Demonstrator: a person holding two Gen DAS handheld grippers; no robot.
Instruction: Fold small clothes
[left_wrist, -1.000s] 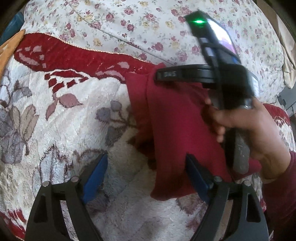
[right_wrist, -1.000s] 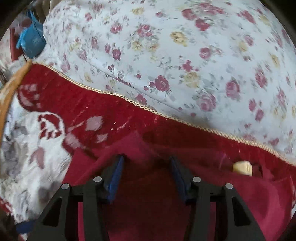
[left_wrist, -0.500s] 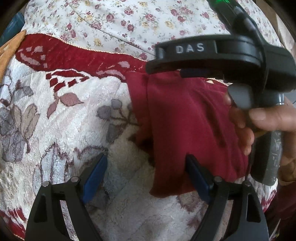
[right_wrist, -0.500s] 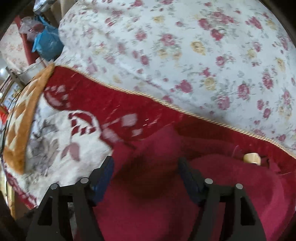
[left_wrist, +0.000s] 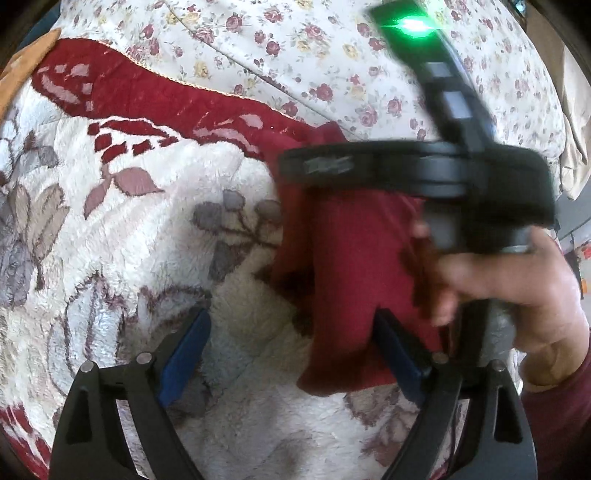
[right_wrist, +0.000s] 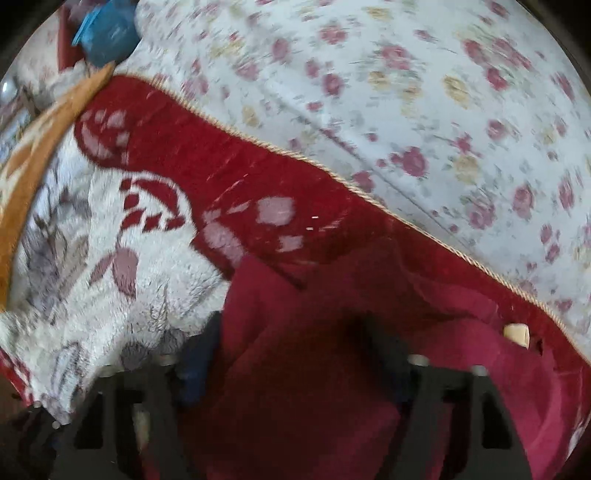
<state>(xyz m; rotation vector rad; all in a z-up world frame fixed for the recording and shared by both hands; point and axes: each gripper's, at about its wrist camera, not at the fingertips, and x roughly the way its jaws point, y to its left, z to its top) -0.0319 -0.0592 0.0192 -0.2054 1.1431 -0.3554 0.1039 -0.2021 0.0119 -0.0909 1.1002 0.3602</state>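
A dark red garment (left_wrist: 354, 266) lies bunched on the plush floral blanket (left_wrist: 122, 229), right up against its red border near the flowered sheet (left_wrist: 332, 55). The left gripper (left_wrist: 291, 350) is spread wide and easing wider, its right pad at the cloth's near edge, pinching nothing. The right gripper (right_wrist: 295, 365) is closing with red cloth between its pads; too blurry to tell if they've bitten yet.

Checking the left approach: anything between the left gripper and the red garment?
Nothing visible. The left gripper is open over the blanket, its jaws opening, one finger already at the red garment's lower edge. The right gripper sits over the garment's far end, off that path.
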